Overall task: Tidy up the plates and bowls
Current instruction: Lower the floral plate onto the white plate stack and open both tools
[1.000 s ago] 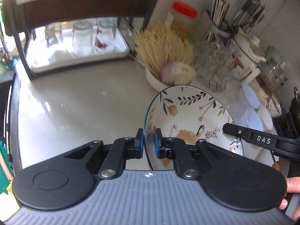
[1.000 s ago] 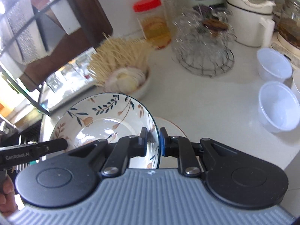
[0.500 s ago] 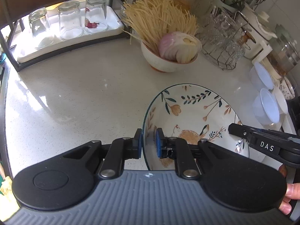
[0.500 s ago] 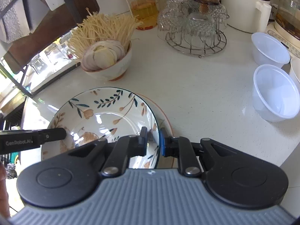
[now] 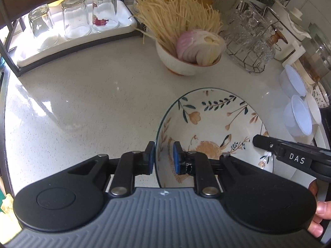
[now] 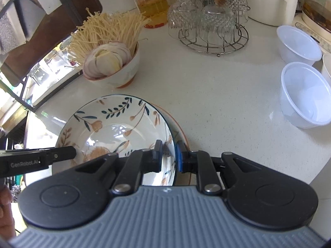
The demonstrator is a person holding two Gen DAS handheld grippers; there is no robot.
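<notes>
Two grippers at one bowl

The left gripper [image 5: 163,157] is opening around the round white flowered bowl's [image 5: 209,122] rim; the right gripper [image 6: 168,157] squeezes it.

bright daylight is pouring in from beyond the glass rack [image 5: 68,23], glaring off the countertop [image 5: 47,107] beside it; fisheye bending is warping edges, and far corners are blurring softly.
</notes>
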